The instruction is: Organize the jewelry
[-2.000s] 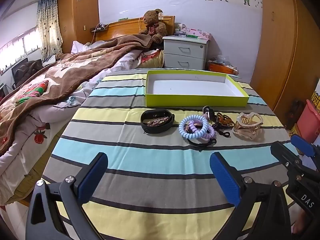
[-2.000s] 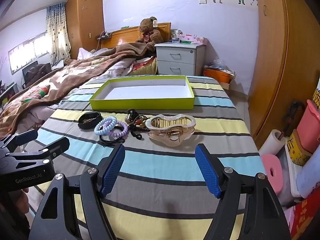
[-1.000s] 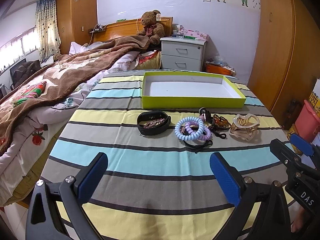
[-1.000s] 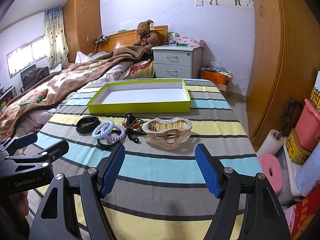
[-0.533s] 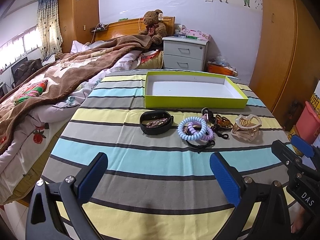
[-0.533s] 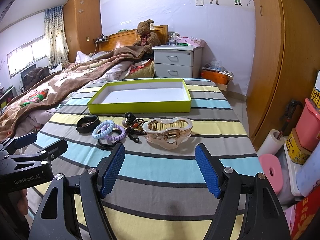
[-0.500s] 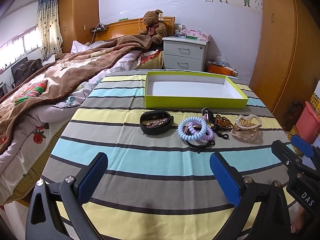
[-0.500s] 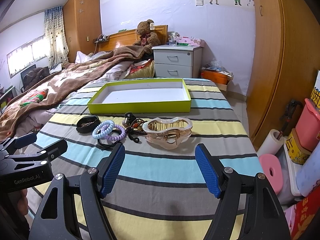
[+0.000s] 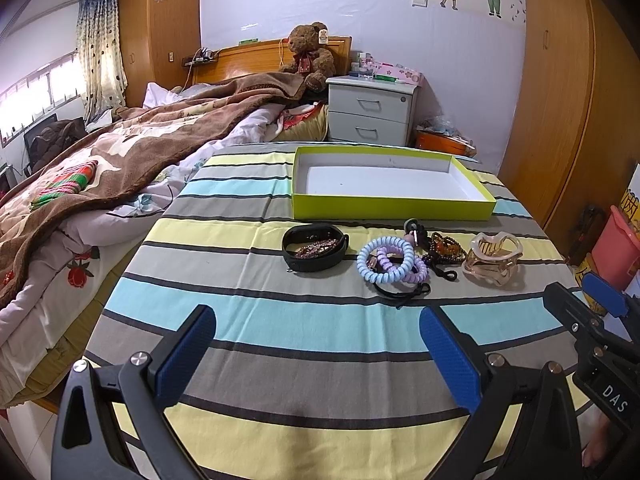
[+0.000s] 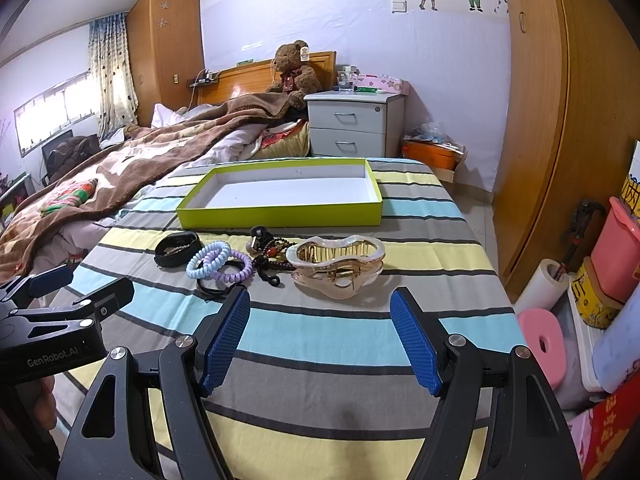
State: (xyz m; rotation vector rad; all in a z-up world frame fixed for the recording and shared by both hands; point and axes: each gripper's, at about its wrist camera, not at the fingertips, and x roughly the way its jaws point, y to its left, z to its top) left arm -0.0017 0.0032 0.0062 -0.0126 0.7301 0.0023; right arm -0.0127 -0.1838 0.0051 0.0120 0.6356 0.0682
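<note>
Left gripper [image 9: 316,354]: held low and level over the near part of the striped tabletop [image 9: 280,320], pointing toward the far edge. Jaws spread wide, blue pads [image 9: 184,354] bare, nothing between them, nothing touched.

Right gripper [image 10: 320,336]: same attitude, low and level, just beside the left one on its right. Jaws likewise wide apart and holding nothing. The clip [image 10: 338,264] lies just ahead of its pads [image 10: 226,336], apart from them.

Jewelry: all pieces sit in a row across the middle of the tabletop, between the grippers and the tray [image 9: 390,204]. From left to right in the left view: a black band [image 9: 314,250] with a beaded piece inside its loop; a blue coil tie [image 9: 384,260] overlapping a purple coil tie [image 9: 412,270], both over a thin black elastic [image 9: 404,292]; a dark bead cluster [image 9: 440,246] touching the ties; then the translucent clip [image 9: 494,258] at the right end, just beside the beads.

The tray, green-walled with a white floor, stands just behind the row and holds none of the pieces.
</note>
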